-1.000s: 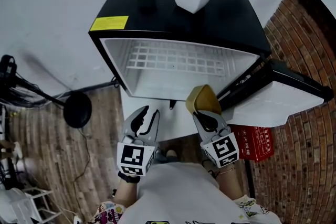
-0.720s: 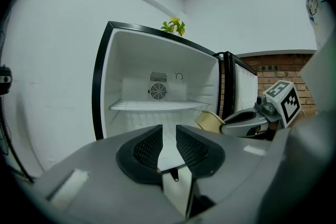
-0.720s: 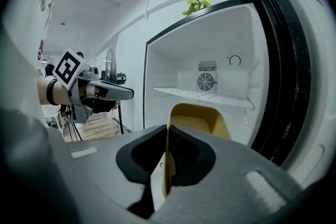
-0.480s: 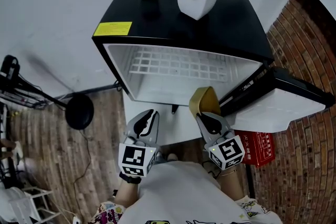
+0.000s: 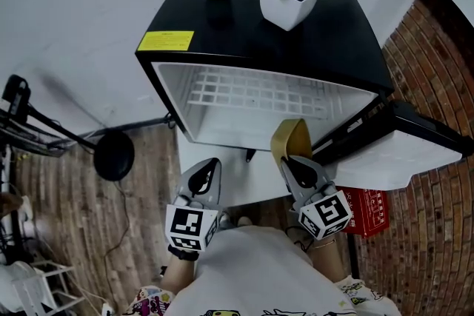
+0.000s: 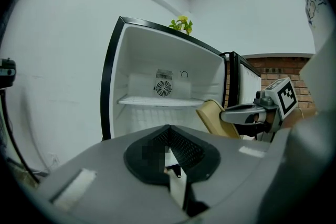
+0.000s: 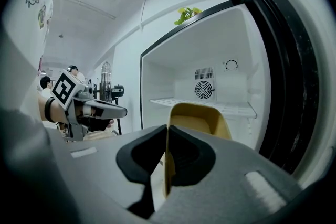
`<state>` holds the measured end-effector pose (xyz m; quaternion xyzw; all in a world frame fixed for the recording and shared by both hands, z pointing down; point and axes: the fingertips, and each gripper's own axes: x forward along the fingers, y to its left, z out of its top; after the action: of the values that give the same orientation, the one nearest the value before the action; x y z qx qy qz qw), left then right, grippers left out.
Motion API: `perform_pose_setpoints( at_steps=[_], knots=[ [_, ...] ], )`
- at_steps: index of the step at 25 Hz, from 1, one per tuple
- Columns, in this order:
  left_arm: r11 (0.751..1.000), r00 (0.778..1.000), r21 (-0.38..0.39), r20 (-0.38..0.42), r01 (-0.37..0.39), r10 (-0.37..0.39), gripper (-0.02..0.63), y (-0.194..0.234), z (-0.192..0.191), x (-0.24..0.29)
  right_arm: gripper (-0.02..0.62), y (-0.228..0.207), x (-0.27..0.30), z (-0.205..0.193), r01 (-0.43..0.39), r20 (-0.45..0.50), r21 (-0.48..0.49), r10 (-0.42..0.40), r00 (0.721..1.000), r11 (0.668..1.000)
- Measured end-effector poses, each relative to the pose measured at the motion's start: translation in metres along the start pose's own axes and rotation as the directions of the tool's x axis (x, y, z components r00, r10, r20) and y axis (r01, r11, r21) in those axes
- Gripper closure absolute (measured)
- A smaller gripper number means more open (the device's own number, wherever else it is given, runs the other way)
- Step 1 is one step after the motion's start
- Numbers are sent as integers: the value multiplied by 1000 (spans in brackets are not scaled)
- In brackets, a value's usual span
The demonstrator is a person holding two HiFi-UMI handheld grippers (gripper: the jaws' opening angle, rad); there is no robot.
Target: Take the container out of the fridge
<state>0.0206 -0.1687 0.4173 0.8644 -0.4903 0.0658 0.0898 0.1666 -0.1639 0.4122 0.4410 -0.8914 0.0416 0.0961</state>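
Right tool (image 5: 291, 161) is pinching the tan container (image 5: 290, 138) by its wall, holding it at the mouth of the open fridge (image 5: 259, 33), down at the opening's five o'clock corner. Left tool (image 5: 213, 163), at the container's nine o'clock, has just closed its jaws together on nothing.

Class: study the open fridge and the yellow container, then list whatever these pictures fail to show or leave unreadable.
- Yellow container: its lower part, right gripper view, hidden behind the right gripper, whose jaws clamp its rim.
- Yellow label on the fridge: print too small, head view.
- Red box: partly behind the fridge door, print unreadable, head view.
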Motion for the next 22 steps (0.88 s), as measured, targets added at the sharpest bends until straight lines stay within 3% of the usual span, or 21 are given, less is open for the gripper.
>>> perform_pose_setpoints(
  at_steps=[22],
  knots=[
    [1000, 1000, -14, -4, -15, 15, 594, 12, -4, -5, 580, 4, 3, -1, 9, -3, 2, -9, 1000, 1000]
  ],
)
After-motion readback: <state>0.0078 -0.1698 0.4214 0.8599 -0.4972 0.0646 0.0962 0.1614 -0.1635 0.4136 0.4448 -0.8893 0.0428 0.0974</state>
